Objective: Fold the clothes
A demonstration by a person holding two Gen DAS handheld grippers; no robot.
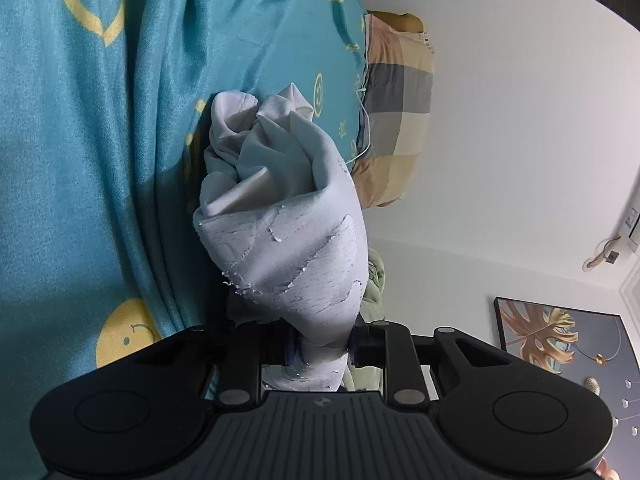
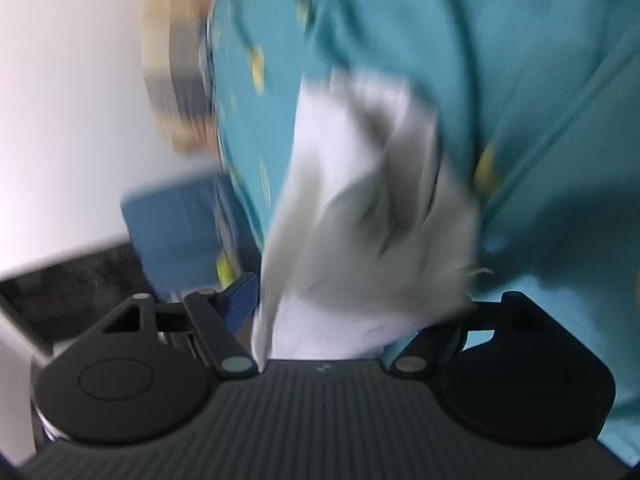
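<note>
- Holding the white garment (image 1: 288, 240) bunched in the left gripper (image 1: 320, 350): jaws nearly closed, pads pinching a narrow neck of cloth; the rest balloons straight ahead of the fingers.
- Long axis of the bundle runs forward along the left gripper's pointing line, away from the camera, over the teal bedspread (image 1: 80, 140).
- Right gripper (image 2: 356, 320): jaws stand wide, the blue pad (image 2: 240, 292) clear of the cloth. The white garment (image 2: 360, 208) lies between the jaws and ahead, loose, not pressed.
- Judgement: the left hand is the only one gripping; the next move depends on the right re-grasping an edge directly in front.
- Left view is sharp, shows cracked print and a checked pillow (image 1: 396, 112) beyond; right view is motion-blurred, so the cloth's edges are unreadable.
</note>
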